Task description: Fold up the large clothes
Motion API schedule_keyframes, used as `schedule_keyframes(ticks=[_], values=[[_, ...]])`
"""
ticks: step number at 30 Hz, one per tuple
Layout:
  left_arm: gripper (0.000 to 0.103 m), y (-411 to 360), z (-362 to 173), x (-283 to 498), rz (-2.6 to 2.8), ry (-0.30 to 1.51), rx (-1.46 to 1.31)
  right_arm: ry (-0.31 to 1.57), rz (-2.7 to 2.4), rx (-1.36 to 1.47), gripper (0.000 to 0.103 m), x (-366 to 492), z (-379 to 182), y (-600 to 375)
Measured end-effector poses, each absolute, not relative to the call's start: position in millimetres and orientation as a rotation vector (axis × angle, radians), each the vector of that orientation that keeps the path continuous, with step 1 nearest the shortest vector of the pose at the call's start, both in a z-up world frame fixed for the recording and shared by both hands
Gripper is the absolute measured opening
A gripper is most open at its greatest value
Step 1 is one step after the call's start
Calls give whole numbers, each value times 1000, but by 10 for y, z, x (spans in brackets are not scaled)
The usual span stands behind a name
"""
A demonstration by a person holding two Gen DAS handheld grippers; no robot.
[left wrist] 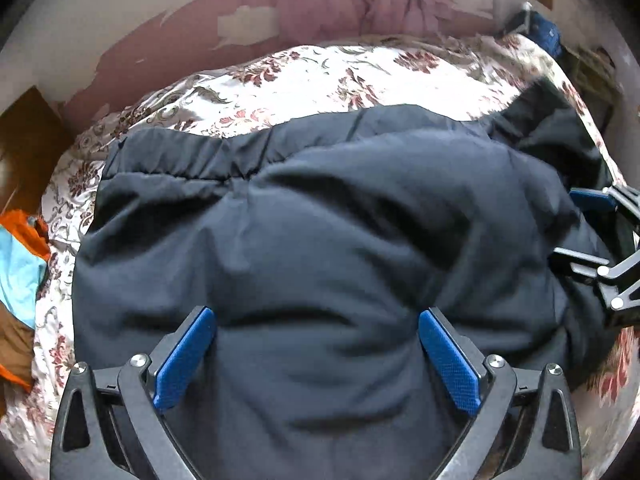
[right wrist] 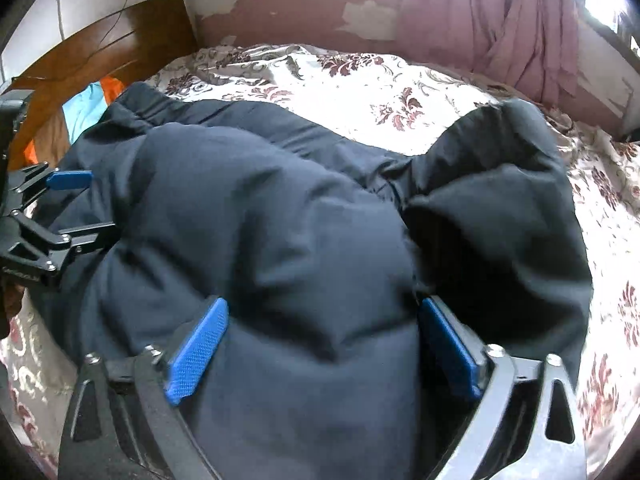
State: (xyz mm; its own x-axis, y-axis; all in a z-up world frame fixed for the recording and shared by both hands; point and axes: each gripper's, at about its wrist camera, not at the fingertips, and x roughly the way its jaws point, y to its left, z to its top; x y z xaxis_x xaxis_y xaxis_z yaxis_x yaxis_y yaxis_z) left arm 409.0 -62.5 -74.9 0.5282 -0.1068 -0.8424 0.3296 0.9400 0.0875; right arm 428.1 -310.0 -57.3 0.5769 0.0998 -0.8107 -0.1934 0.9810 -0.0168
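Presently the dark padded garment (left wrist: 320,216) is taken as the landmark: it is spread across the middle of the bed (left wrist: 320,64), whose flowered cover shows beyond it and at both of its ends. To the left of the garment, against a wooden headboard (right wrist: 100,40), a heap of orange and light blue cloth (left wrist: 20,256) is seen. The gathered band of the garment lies along its far edge towards that left end, and a bulky folded part is raised at its right end. Over the left portion of the garment the left tongs (left wrist: 318,354) are held with the blue pads wide apart; padded fabric bulges between them, but no clamping is shown, and the pads appear to rest at the sides of the bulge rather than pinch it. Over the right portion the right tongs (right wrist: 324,350) are likewise spread wide, with a swell of cloth between the pads and nothing gripped. Behind the garment a peeling wall and a mauve curtain (right wrist: 500,20) are visible. Several risks are judged from this position. Since the filling is thick and springy, only the outer shell might be caught when the tongs are brought together, and the layers beneath would be left behind. Because the cloth looks smooth, a shallow bite could slip out during lifting. An uneven fold could be produced if the two sides were raised at different rates.
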Motion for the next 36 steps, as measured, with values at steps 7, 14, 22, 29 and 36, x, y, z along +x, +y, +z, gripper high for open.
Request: schedule_keyframes(ticks=[7,14,22,29,36], values=[[103,-648,-819,4479,-220,964,210,895,164,-131,101,4741,-592,-3095],[103,-241,-813,4863,-75,927,126,924,120,-76,101,5039,-680,-3195],[103,-285,-1108,5034,-28,882,143,958,163,-45,102,5235,-921,-3154],[103,-111,-1197,5101,-92,883,9,892,176,1,102,5223,-1062,-3195],[103,-66,-1252,5125,-118,862,-63,870,199,63,102,5264,-1148,-3273]])
